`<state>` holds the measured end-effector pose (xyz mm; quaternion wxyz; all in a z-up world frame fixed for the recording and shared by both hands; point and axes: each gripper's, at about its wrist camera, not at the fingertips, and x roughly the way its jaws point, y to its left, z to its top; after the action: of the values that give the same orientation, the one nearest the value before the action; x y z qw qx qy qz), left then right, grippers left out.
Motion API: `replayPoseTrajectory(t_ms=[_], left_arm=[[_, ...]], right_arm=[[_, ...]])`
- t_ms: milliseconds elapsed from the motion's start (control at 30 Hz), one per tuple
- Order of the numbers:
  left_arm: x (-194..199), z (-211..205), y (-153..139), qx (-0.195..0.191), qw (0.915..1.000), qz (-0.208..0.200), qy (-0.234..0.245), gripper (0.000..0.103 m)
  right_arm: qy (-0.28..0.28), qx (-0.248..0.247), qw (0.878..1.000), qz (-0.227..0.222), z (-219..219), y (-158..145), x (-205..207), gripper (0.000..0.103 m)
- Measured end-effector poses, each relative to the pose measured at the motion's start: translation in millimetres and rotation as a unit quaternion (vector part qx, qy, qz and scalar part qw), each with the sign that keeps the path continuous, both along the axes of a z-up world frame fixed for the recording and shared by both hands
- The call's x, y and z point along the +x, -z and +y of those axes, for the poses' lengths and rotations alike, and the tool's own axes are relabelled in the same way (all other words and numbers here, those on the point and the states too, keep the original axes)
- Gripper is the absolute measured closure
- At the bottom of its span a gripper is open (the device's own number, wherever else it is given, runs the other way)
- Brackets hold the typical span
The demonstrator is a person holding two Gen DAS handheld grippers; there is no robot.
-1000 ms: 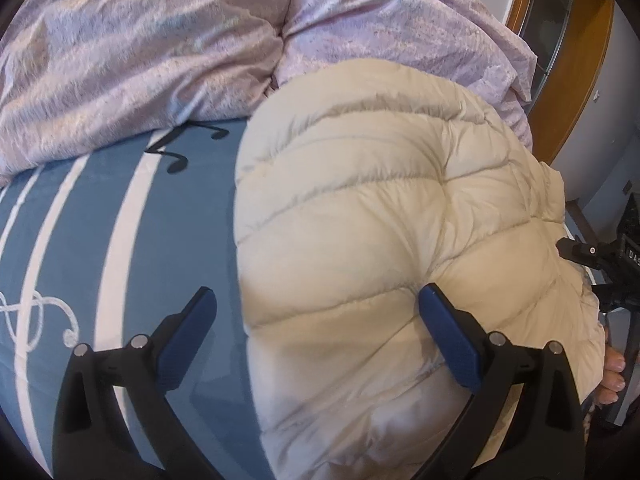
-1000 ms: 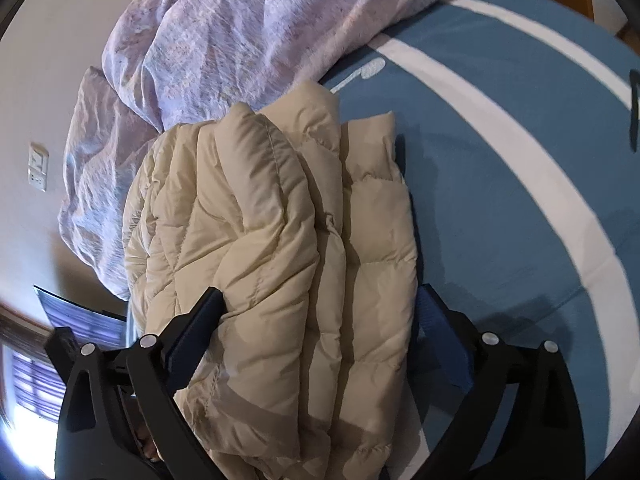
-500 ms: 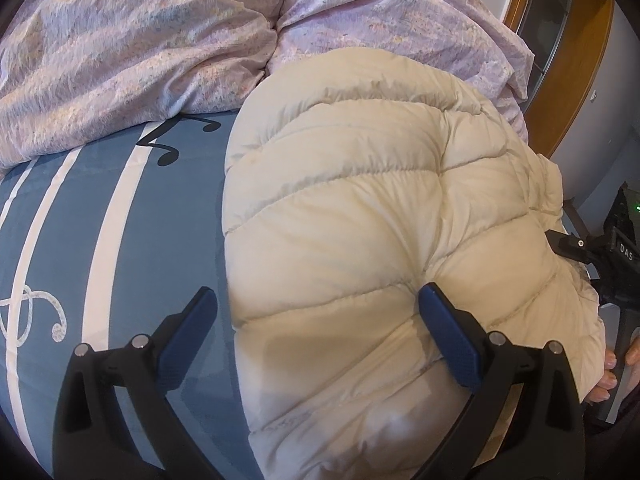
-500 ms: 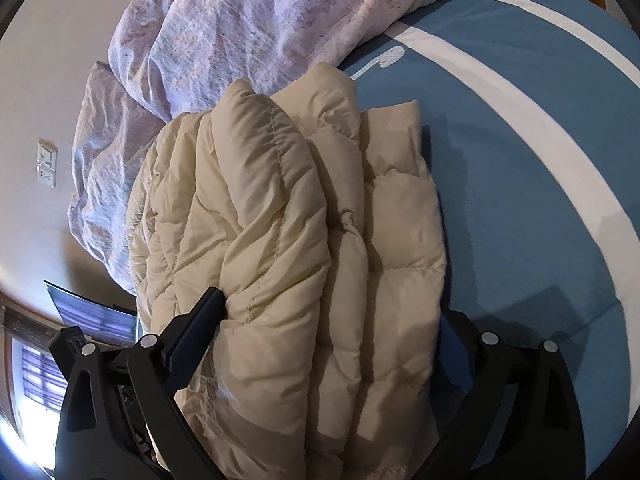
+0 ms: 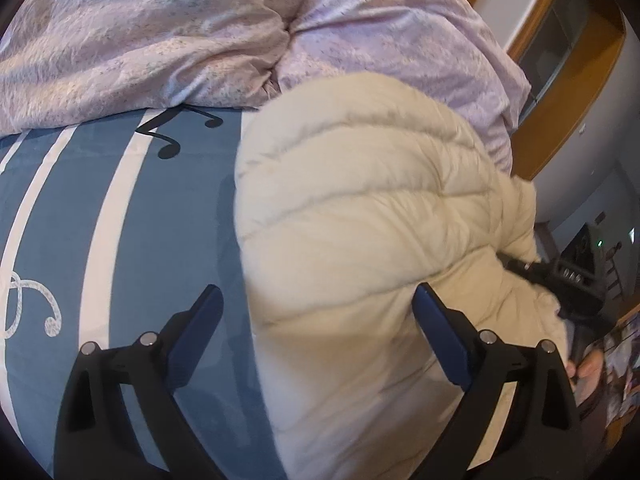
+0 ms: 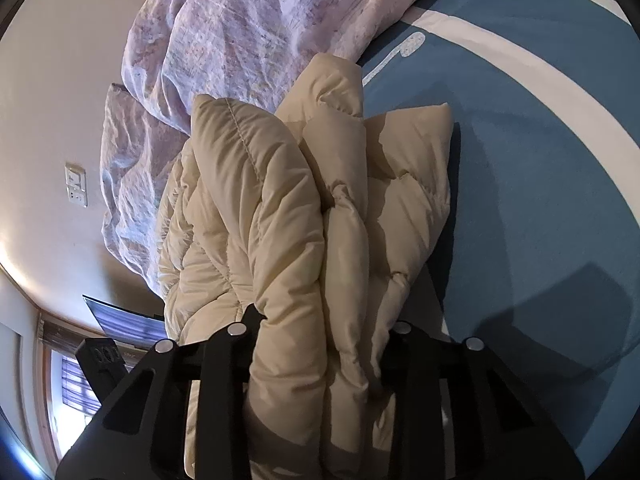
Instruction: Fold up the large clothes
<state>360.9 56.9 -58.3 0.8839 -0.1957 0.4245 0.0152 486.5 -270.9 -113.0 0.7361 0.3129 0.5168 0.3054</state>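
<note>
The cream puffer jacket is bunched in folds on the blue striped bed, beside the lilac duvet. It is pinched by the right tool, whose jaws have just been closing. The left tool is held spread above it.

The cream jacket is quilted, puffy cloth with a soft satin sheen. The lilac duvet is crinkled matt cotton-like cloth. The blue bedsheet looks smooth and matt. Gripper frames are matt black plastic with shiny metal pins and blue textured pads.
</note>
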Motion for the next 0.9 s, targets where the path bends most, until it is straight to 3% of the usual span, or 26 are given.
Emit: replayPoseTrajectory(t_ms=[167,300,533,633,767,900], left_arm=[[6,15,0,-0.04,0.9992,0.003,-0.01,0.008],[15,24,14,-0.097,0.9951,0.015,-0.013,0.008],[32,25,42,-0.195,0.9805,0.027,-0.003,0.009],[37,24,47,-0.231,0.9727,0.025,0.01,0.028],[32,28,38,-0.238,0.9712,0.0,0.017,0.057],[21,37,19,-0.219,0.9753,-0.025,0.014,0.067]], right_arm=[[0.002,-0.003,1.0,-0.001,0,1,4,0.071],[0.0,-0.004,1.0,-0.001,-1,2,4,0.071],[-0.005,0.005,1.0,0.004,-2,4,5,0.071],[-0.007,0.014,1.0,0.006,-4,6,6,0.071],[-0.013,0.021,1.0,-0.003,-1,0,5,0.073],[-0.03,0.034,0.999,-0.022,16,-14,4,0.076]])
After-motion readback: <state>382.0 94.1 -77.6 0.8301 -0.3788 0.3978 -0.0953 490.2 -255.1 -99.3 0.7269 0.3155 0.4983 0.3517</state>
